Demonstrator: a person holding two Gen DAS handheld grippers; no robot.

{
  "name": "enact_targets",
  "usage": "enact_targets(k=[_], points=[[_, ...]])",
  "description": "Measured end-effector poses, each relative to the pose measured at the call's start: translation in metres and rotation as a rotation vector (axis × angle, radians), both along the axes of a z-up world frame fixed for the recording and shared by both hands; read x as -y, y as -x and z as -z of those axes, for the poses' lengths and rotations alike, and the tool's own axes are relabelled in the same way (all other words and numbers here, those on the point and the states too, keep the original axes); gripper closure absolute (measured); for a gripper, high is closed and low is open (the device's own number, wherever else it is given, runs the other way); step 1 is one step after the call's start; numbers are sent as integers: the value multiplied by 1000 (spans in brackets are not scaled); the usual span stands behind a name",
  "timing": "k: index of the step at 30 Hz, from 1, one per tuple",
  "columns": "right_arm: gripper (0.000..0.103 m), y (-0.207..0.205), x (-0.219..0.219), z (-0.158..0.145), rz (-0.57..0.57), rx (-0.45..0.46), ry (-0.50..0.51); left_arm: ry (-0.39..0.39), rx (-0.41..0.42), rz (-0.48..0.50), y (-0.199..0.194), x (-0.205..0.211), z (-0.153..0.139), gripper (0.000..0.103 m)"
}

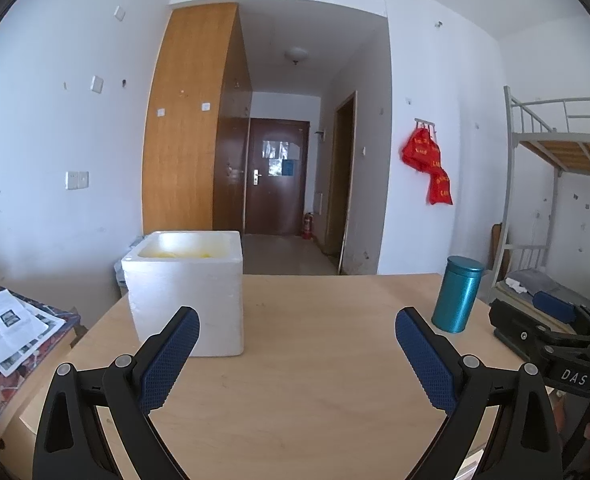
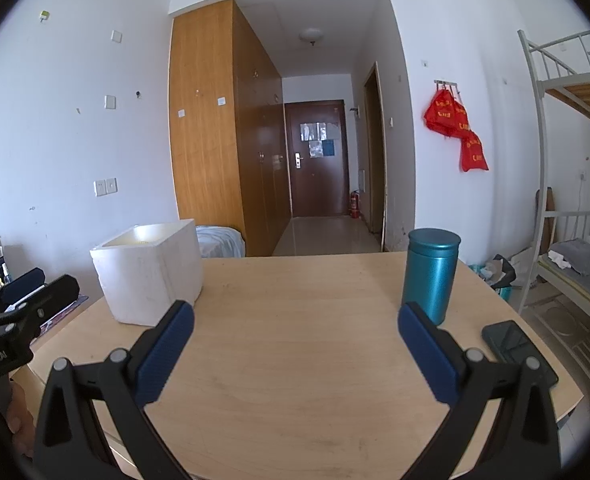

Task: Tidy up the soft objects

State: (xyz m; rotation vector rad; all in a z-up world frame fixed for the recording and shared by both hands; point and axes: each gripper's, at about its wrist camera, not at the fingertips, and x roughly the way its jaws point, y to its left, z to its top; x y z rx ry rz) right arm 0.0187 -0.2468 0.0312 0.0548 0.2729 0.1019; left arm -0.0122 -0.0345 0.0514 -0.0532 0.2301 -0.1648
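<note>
Now | left gripper (image 1: 297, 332) jaws wide, empty | right gripper (image 2: 296, 326) jaws wide, empty | foam box (image 1: 187, 292) on table (image 1: 315, 380)

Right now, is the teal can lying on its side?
No, the teal can stands upright on the table, lid on top, just beyond the open right gripper.

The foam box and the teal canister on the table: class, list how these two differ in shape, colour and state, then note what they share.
1. The foam box is square-sided; the teal canister is round.
2. The box is matt white; the canister is shiny teal.
3. The box is open-topped with something yellow inside; the canister is capped.
Both stand upright on the wooden table, apart from each other.
</note>
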Motion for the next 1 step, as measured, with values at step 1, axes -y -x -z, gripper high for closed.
enact_targets(k=[1], points=[[0, 0, 0, 0, 1, 0, 1, 0, 2, 0, 0, 0, 0, 4]])
